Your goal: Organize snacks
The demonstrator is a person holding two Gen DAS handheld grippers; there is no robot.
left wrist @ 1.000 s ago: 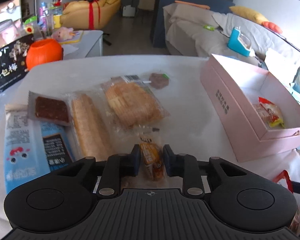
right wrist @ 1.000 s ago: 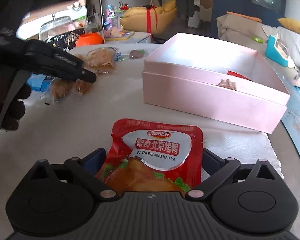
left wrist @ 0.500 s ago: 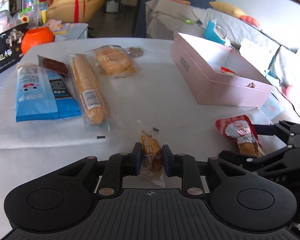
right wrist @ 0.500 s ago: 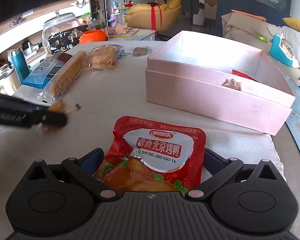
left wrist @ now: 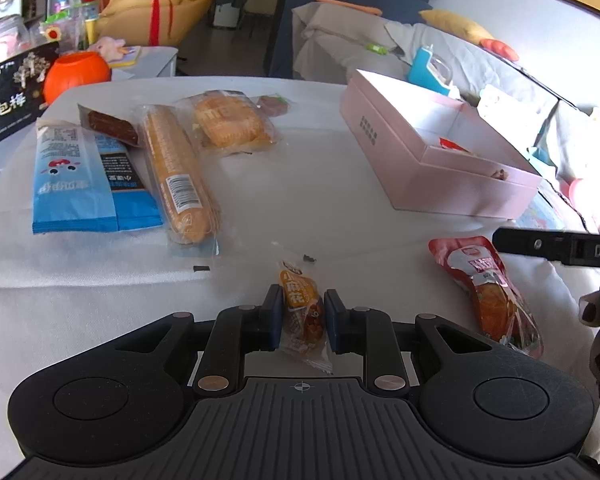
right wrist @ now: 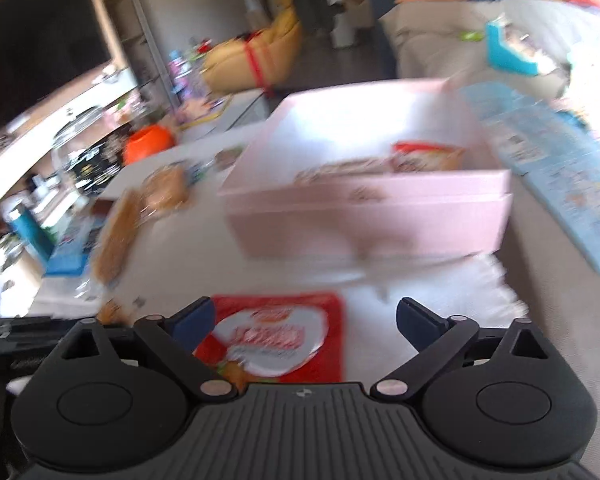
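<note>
One pink box [left wrist: 440, 168], seven loose snack packets on the table [left wrist: 320, 184], two claws.

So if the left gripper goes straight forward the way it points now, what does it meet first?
Probably the bare white tablecloth: the left gripper, shut on the small orange snack packet, points down at open cloth. Depth is unclear.
</note>
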